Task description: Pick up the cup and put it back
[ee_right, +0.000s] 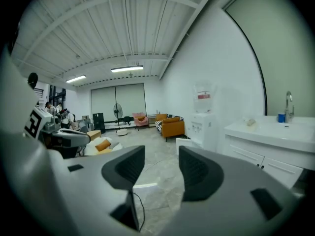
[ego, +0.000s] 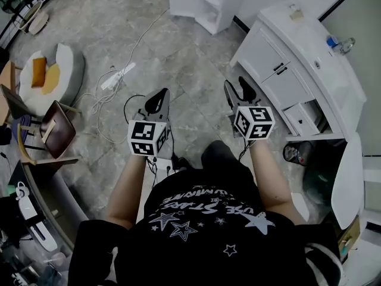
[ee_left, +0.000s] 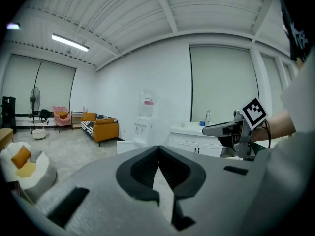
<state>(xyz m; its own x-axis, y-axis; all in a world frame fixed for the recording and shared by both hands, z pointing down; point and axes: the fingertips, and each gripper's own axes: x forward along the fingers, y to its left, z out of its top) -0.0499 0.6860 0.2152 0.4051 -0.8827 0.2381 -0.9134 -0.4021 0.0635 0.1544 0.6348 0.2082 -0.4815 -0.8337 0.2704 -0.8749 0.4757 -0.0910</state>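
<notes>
Status: not started. Both grippers are held out in front of the body over bare floor, nothing in either.

Left gripper [ee_left: 158, 156]: fingers together, tips touching, empty.

Right gripper [ee_right: 162, 163]: fingers apart, only floor showing in the gap.

Near floor: power strip [ego: 117, 76] with its cable, ahead and left of the left gripper. It's off the route to the right.

Further out on the right: white cabinet [ego: 268, 52] with a sink top. 1 drawer [ego: 300, 119] hangs open at its near end.

Cup [ego: 332, 41]: I take it to be the small blue thing on the counter, just beside the tap [ego: 347, 43], near the wall. It's too small to confirm the shape. It's well apart from both grippers.

Left to do is everything: walk over, reach, grip, lift, set back down. The right gripper is on the cabinet side and stands open, so my guess is it does the pick.

In the way:
- The open drawer and cabinet front force a reach across the sink top.
- The tap sits right by the cup, so it's tight for the fingers on that side.

Far: dispenser [ee_right: 203, 117] past the cabinet, orange sofa [ee_right: 172, 127], fan [ee_right: 118, 113], beanbag [ego: 68, 70] off left. None of them matter here.
</notes>
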